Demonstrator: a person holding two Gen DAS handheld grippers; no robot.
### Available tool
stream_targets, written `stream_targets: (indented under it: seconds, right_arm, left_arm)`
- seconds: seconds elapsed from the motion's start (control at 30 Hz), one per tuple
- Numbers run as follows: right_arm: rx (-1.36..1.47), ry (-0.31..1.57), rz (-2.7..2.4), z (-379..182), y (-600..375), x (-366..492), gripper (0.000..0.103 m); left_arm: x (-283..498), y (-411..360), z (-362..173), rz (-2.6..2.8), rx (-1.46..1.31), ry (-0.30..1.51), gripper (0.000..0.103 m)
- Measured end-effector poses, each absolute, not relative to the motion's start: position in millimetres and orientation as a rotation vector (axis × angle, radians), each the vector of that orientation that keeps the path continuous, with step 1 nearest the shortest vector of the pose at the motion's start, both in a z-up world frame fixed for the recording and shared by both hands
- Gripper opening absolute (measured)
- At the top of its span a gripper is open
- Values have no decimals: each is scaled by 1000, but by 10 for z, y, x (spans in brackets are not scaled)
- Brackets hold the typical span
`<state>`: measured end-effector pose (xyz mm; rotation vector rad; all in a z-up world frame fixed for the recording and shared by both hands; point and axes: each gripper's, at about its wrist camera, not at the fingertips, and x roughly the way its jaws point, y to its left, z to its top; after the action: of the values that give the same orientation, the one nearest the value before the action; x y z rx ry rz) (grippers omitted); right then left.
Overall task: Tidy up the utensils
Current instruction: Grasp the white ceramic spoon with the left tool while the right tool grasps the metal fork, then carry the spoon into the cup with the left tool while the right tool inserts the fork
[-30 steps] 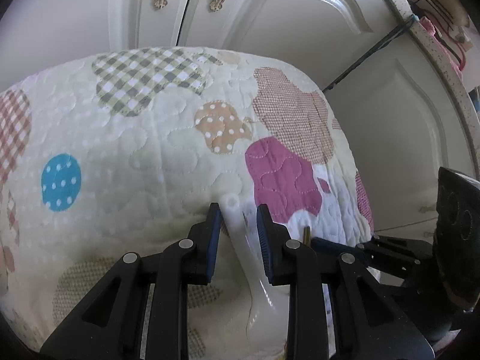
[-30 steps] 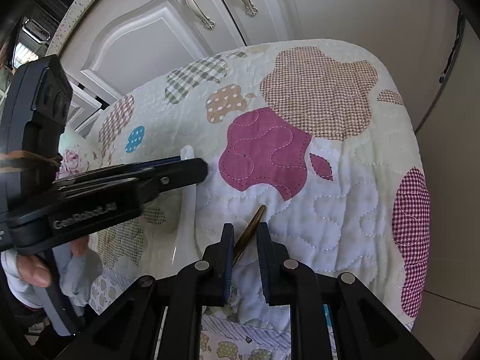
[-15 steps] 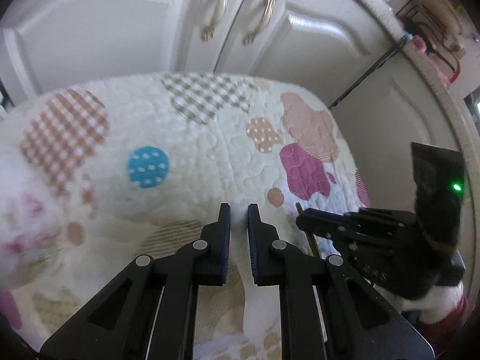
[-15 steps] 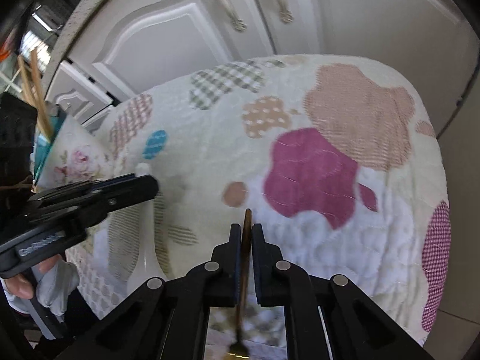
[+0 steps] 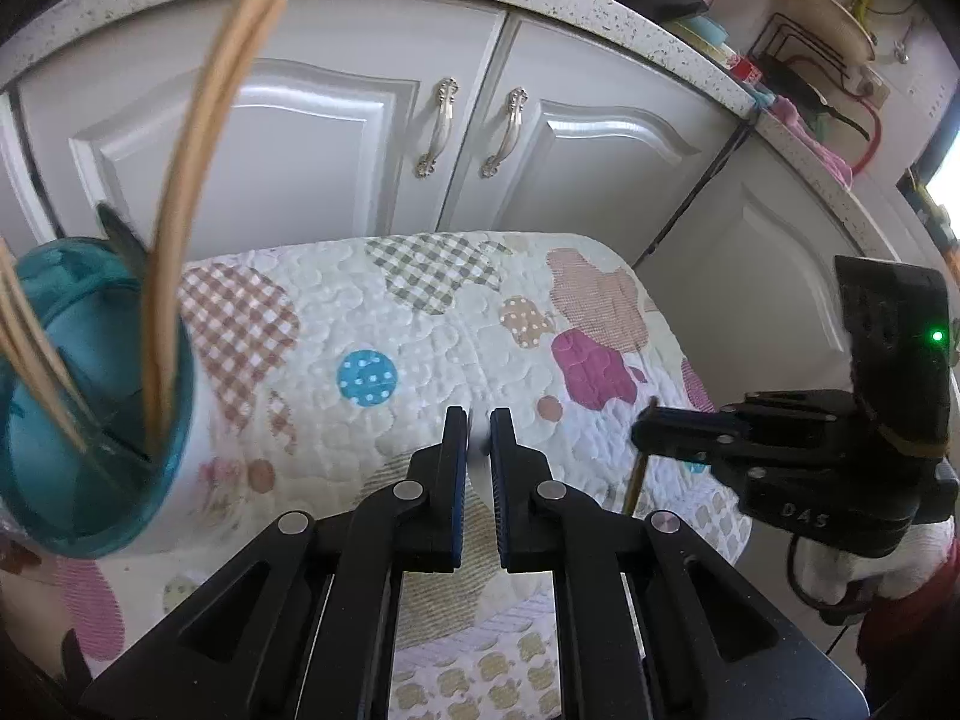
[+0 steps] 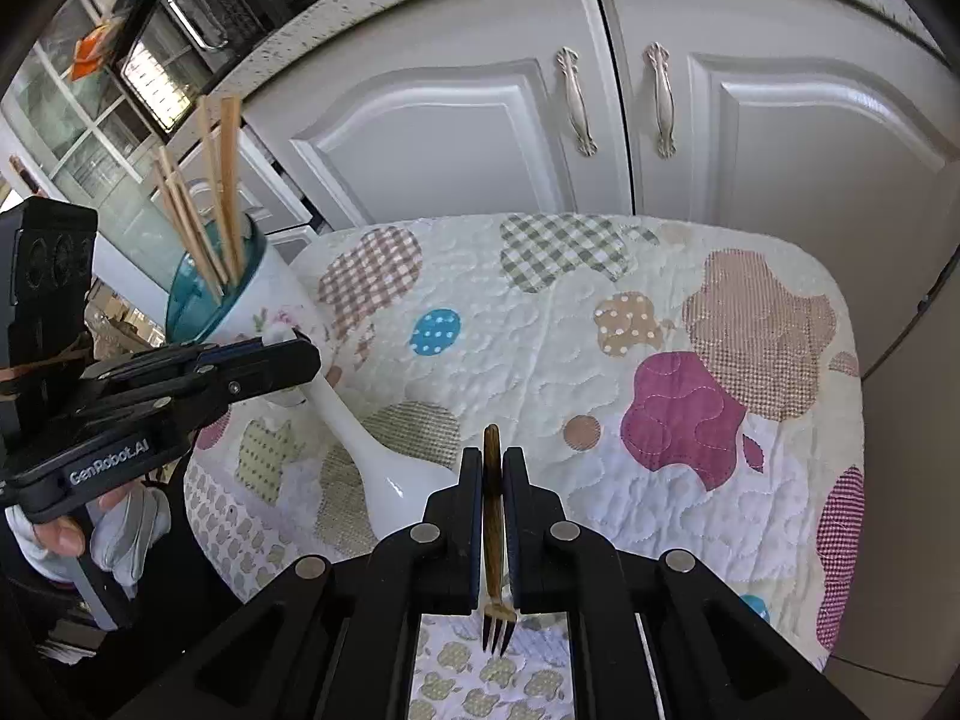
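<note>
Utensils are in both grips, lifted above a quilted patchwork cloth (image 6: 540,324) that covers the tabletop. A small fork (image 6: 493,534) with a wooden handle is clamped in the right hand-held gripper (image 6: 492,480); its jaws stand narrow, pressed on the handle, and the tines hang down toward the camera. A white spoon (image 6: 372,468) is pinched by its handle end in the left hand-held gripper (image 5: 478,450); those jaws are closing on it and are almost together, with the pale handle showing between the pads. Seen from the right wrist, the spoon's bowl hangs low, toward the cloth's near edge.

Left of the fork, at the cloth's left edge, stands the utensil holder (image 6: 240,300), a white floral cup with a teal rim. Wooden chopsticks (image 6: 210,192) already stand in it. Beyond the cloth are white cabinet doors (image 6: 480,138) under a speckled counter.

The step in hand looks like carrying both picked-up pieces to the holder. The spoon is nearer it. The next move probably calls for bringing each piece over the teal rim, tipping it upright, and lowering it in beside the chopsticks without knocking them or tipping the cup.
</note>
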<state>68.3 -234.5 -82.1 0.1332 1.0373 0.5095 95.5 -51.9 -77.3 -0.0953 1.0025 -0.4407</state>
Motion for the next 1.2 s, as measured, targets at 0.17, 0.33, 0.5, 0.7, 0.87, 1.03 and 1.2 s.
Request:
stream_targets:
  seconds: [0.17,0.33,0.5,0.7,0.87,1.03,1.2]
  right_arm:
    - [120,988,522,-594,-2334,579,6]
    - [106,925,546,-318,-2254,565,6]
    - [85,871,583,-49,-2107,587,6]
    - [53,795,651,339,-1863,591,6]
    - [25,736,714,644,-1581,641,6]
    - [-2,693,773,886,-1294,721,6]
    - [-12,668,813,1021,-960,855,6]
  left_arm:
    - [850,-351,-557,-433,-100,970,6]
    - [740,-145,-212,-425,-102,911,6]
    - [662,127,163,-392,-101,848,6]
    - [674,554,580,-310,-106,764,6]
    - [695,856,741,-230,-100,734,6]
    - [693,1073,744,-172,-72,723,6]
    - [742,1162,595,-123,-26,746,6]
